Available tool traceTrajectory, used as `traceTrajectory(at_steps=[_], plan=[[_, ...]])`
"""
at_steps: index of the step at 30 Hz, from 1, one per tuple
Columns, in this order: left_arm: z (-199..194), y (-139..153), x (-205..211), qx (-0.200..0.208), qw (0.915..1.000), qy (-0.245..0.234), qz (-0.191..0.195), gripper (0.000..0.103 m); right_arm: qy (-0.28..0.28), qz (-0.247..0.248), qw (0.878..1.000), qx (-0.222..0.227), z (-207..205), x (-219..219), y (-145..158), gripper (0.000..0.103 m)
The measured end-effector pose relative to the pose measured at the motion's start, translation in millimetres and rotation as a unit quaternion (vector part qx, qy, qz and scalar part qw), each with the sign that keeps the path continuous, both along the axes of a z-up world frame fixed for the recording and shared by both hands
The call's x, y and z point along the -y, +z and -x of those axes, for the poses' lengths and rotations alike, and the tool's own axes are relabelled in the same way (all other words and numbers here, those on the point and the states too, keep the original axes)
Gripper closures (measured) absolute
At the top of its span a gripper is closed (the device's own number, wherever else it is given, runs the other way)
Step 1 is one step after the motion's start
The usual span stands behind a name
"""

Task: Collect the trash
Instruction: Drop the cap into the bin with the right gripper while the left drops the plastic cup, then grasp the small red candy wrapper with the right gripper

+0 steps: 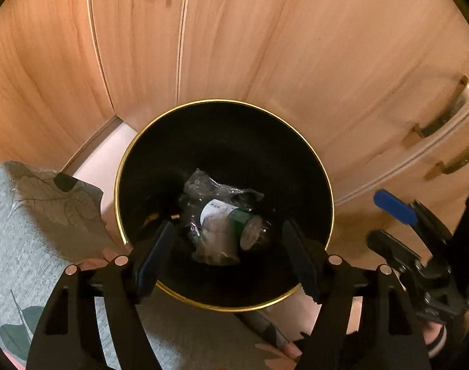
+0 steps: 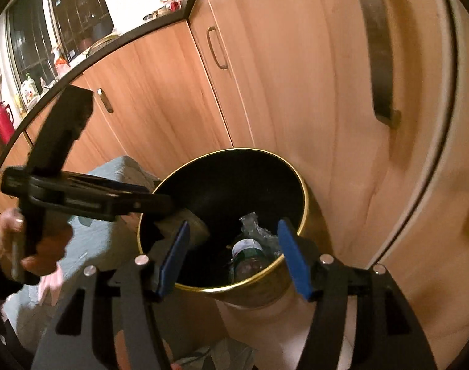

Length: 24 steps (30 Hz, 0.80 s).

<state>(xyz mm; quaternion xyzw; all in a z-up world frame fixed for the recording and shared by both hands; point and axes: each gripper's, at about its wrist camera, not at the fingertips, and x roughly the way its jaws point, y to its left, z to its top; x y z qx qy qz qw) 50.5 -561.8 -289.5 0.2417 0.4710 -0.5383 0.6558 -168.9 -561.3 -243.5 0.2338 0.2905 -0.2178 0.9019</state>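
Bottle (image 1: 234, 222) lies in bin (image 1: 296, 141) btwn spread, empty left claw (image 1: 231, 246); right claw (image 2: 234, 256) spread too.

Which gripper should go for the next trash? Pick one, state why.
Right, probably. Both are open and empty, but the right gripper sits outside the gold-rimmed black round bin, while the left gripper hangs over its opening. No loose trash shows.
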Motion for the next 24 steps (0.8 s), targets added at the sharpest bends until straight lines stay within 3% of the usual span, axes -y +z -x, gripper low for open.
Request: traceTrajectory(at_steps=[4,6,9,12,14,17,20,22,24], plan=[[-6.3,17.0,-24.2,-0.004,0.9990,0.034,0.027,0.033,0.012,0.000,1.000,0.010,-2.7,-11.3,13.8,0.043],[-11.5,34.3,-56.3,-0.008,0.9967,0.062,0.052,0.029,0.037,0.009,0.999,0.019,-9.1,-27.9,26.0,0.043],[-16.7,60.7,-126.8,-0.009,0.9889,0.111,0.098,0.017,0.094,0.008,0.995,0.027,-29.5,-57.9,38.8,0.042],[-27.0,78.1,-225.0,0.019,0.9748,0.182,0.127,0.016,0.171,-0.001,0.985,0.018,-65.0,-103.2,44.4,0.041],[-35.6,81.5,-303.9,0.061,0.9586,0.245,0.130,0.012,0.223,-0.007,0.975,0.014,-88.4,-135.3,49.1,0.041],[-50.1,79.6,-399.0,0.094,0.9307,0.331,0.123,0.009,0.320,-0.010,0.948,0.005,-139.4,-206.6,57.2,0.039],[-65.5,78.1,-493.5,0.111,0.8922,0.420,0.125,0.009,0.366,0.018,0.930,-0.012,-191.4,-258.1,64.4,0.039],[-70.9,79.7,-551.3,0.108,0.8611,0.476,0.143,0.009,0.391,0.025,0.920,-0.023,-231.1,-287.2,65.7,0.041],[-74.9,81.5,-585.7,0.099,0.8426,0.506,0.156,0.009,0.408,0.042,0.910,-0.050,-278.3,-315.6,59.0,0.050]])
